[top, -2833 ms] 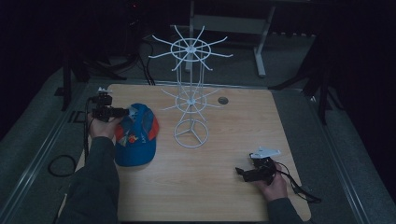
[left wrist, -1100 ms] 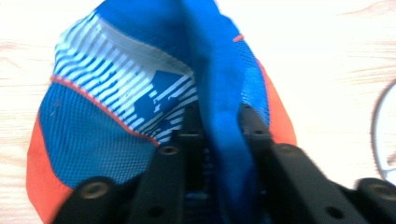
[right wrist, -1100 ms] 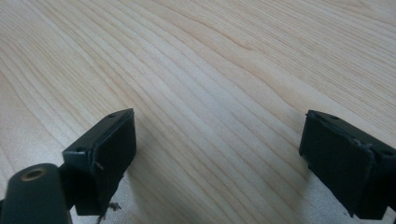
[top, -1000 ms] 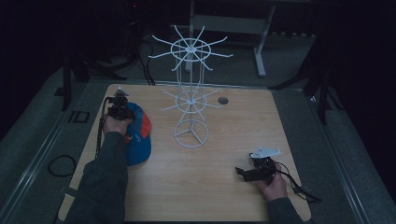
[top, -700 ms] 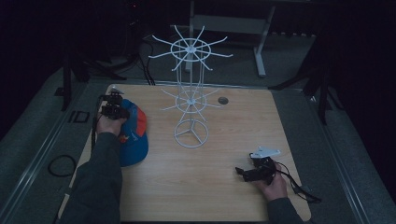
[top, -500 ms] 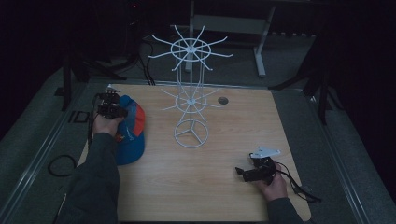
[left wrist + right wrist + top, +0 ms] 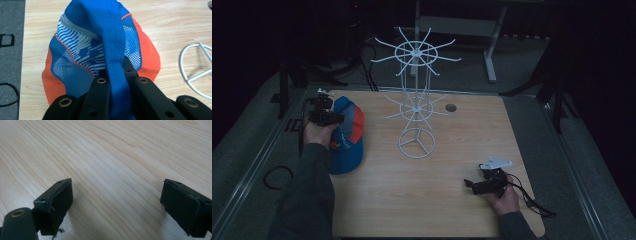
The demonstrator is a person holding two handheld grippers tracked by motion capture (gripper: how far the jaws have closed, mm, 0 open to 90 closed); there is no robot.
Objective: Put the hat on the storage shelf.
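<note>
Change since earlier frames: my left gripper (image 7: 328, 118) had travelled from the left edge of the bench up onto the far end of the cap (image 7: 346, 136), which ended turned slightly and lying closer to the far left corner; my right gripper (image 7: 477, 185) had not shifted.
Left jaws: nearly shut, pinched on a raised blue fold of the cap (image 7: 113, 50), one jaw on each side of the fabric in the left gripper view.
Cap: blue with orange panels and a white-striped mesh, it lay on the bench (image 7: 452, 150) near the left edge, its near end toward me and its far end lifted in my grip.
Right jaws: wide open, with bare wood of the bench (image 7: 112, 170) between them, holding nothing.
Right gripper position: it rested low near the right end of the near edge, well apart from the cap.
Wire rack: the white rack (image 7: 414, 107) stood upright on its ring base near the middle of the far edge, just right of the cap.
</note>
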